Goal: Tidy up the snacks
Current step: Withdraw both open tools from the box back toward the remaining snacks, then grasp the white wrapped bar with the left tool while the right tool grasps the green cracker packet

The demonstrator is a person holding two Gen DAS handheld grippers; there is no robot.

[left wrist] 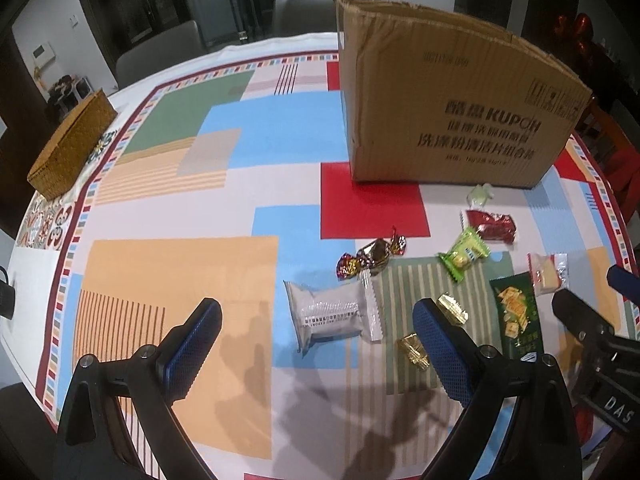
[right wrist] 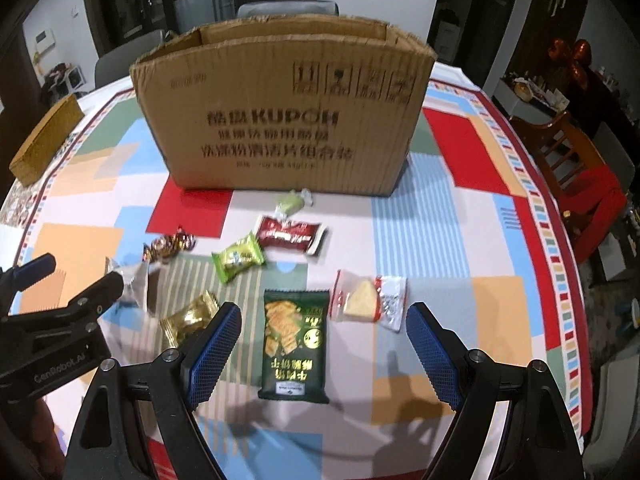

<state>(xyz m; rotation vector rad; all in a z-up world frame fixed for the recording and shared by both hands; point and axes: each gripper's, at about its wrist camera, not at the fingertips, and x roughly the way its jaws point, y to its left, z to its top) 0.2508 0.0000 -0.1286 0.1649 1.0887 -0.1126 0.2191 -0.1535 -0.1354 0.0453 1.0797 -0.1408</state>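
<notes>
Several wrapped snacks lie on the patterned tablecloth before an open cardboard box [left wrist: 452, 96] [right wrist: 280, 120]. My left gripper [left wrist: 316, 320] is open above a silver packet [left wrist: 328, 312], its fingers either side with nothing gripped. A foil candy [left wrist: 372, 258] and gold wrappers [left wrist: 452, 308] lie close by. My right gripper [right wrist: 324, 328] is open over a dark green cracker pack [right wrist: 296, 344]. Around it lie a clear-wrapped cake wedge [right wrist: 366, 300], a green packet [right wrist: 238, 260], a red packet [right wrist: 292, 234], a gold packet [right wrist: 188, 318] and a pale green candy [right wrist: 292, 202].
A woven basket [left wrist: 68, 148] [right wrist: 44, 140] sits at the table's far left edge. Grey chairs [left wrist: 320, 8] stand behind the table, a wooden chair with red cloth [right wrist: 576, 176] to the right. Each gripper shows in the other's view: the right one [left wrist: 592, 320], the left one [right wrist: 60, 300].
</notes>
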